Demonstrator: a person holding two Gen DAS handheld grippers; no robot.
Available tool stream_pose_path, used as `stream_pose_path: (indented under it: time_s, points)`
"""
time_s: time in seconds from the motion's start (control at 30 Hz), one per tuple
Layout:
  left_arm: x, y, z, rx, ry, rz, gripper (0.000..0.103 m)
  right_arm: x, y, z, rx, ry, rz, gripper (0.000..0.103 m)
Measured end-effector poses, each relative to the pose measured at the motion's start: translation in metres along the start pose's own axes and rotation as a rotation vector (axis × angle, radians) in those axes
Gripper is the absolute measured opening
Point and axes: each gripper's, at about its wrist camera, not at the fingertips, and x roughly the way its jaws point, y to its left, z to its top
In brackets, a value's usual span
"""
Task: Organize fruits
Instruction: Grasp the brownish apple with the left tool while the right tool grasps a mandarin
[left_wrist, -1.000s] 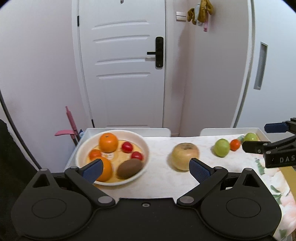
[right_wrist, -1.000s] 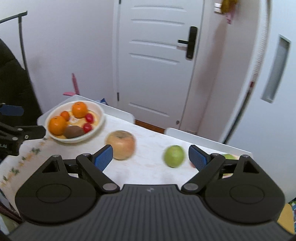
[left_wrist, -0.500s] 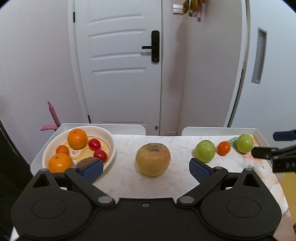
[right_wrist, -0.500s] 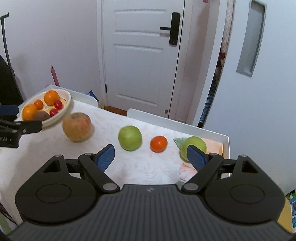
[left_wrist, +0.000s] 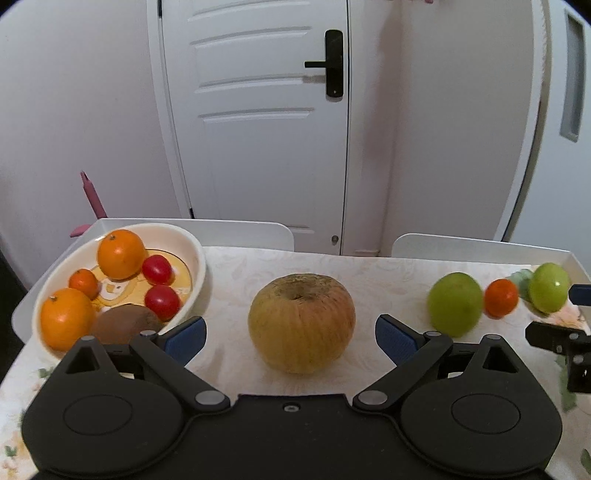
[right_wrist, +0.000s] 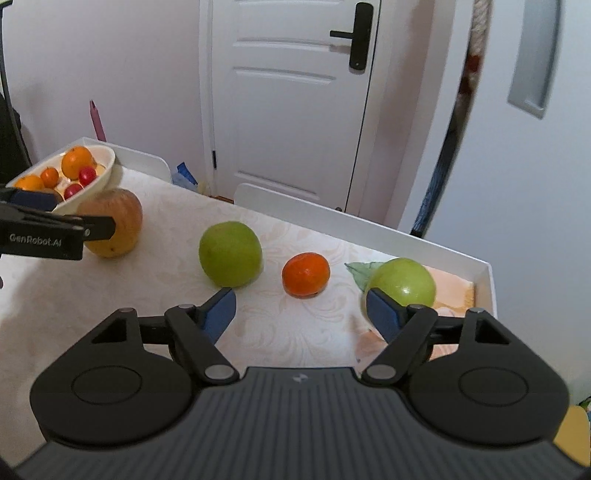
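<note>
Left gripper spread wide over the tablecloth, jaws just now narrowing a little, the big yellow-brown apple sitting between the blue pads but untouched by either. To the left of that apple, close beside it, a white bowl holding two oranges, a small tangerine, two red tomatoes and a brown kiwi. Right gripper also spread, jaws likewise just now closing somewhat, nothing pinched; loose tangerine lying just ahead, roughly centred between the tips. Left-hand pad just in front of one green apple, right-hand pad overlapping the second green apple in the picture, contact there not clear. Second green apple near the raised white edge of the table, partly over a printed green leaf on the cloth. Green apples and loose tangerine in a row on the cloth, well apart from the bowl. Left gripper's finger, seen from the right wrist view, crossing in front of the yellow-brown apple. White door with a black handle behind the table.
</note>
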Motion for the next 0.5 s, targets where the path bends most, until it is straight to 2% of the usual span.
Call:
stream_pose_path:
  time_s: [0.23,0.33,0.4,0.5]
  points:
    - [0.023,-0.007,-0.003,0.025,0.014,0.002,0.094,0.025,-0.002,-0.001,-0.04,0.009,0.001,0.081]
    - [0.026,-0.009,-0.003,0.036,0.012,0.0,0.093,0.03,0.0,-0.001,-0.069,0.004,-0.004,0.08]
    - [0.031,-0.01,-0.003,0.037,0.021,0.0,0.085,0.035,0.0,0.0,-0.085,0.002,-0.005,0.078]
    - [0.036,-0.009,-0.003,0.035,0.029,0.008,0.081,0.04,-0.002,0.001,-0.1,0.003,-0.002,0.075]
